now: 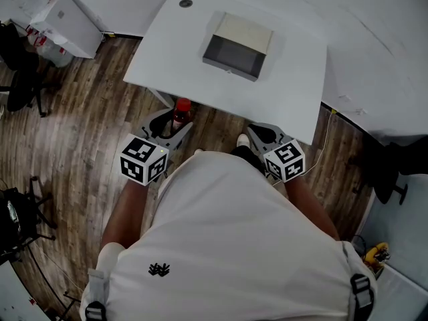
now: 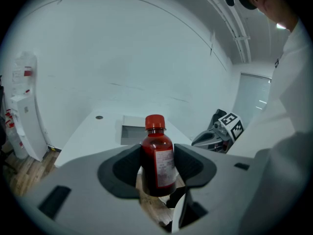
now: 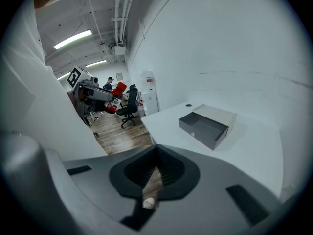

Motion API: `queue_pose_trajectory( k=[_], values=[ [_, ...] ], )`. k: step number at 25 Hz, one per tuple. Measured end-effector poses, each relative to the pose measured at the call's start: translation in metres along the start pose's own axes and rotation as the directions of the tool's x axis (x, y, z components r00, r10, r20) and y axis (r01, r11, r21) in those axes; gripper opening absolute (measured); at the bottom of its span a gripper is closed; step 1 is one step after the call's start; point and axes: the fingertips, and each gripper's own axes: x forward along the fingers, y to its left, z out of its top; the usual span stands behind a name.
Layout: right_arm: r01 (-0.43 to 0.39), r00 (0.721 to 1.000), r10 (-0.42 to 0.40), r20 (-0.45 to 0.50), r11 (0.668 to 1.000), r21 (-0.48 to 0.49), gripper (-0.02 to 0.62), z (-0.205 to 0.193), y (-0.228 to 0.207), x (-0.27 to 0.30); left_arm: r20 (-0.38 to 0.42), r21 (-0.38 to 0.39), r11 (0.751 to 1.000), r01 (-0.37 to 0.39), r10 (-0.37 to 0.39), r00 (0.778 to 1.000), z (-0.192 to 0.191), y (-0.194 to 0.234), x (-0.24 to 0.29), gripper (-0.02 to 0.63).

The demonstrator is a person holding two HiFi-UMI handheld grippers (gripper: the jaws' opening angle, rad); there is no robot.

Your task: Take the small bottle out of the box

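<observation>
The small bottle [image 1: 180, 112], red with a red cap and a pale label, stands upright between the jaws of my left gripper [image 1: 175, 122], which is shut on its body [image 2: 157, 155]. I hold it over the wooden floor, just in front of the table's near edge. The grey box [image 1: 237, 45], a pull-out box with its dark tray slid out and empty, sits on the white table [image 1: 294, 92]. My right gripper [image 1: 257, 136] hovers near the table's front edge, shut with nothing in it [image 3: 155, 173]. The right gripper view also shows the box [image 3: 208, 124] and the bottle [image 3: 117, 89].
A round cable hole [image 1: 186, 3] marks the table's far left. A black office chair [image 1: 23, 85] and a white cabinet [image 1: 63, 22] stand on the wooden floor at the left. Another dark chair [image 1: 388, 172] is at the right.
</observation>
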Motion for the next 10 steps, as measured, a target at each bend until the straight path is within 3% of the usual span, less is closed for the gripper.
queue_pose_trajectory(
  k=[10],
  values=[
    [-0.015,1.0,0.015,0.0,1.0,0.019,0.006,-0.002,-0.037,-0.007,-0.023,-0.015,1.0,-0.002,0.002,1.0,0.016,-0.005,0.042,0.215]
  ],
)
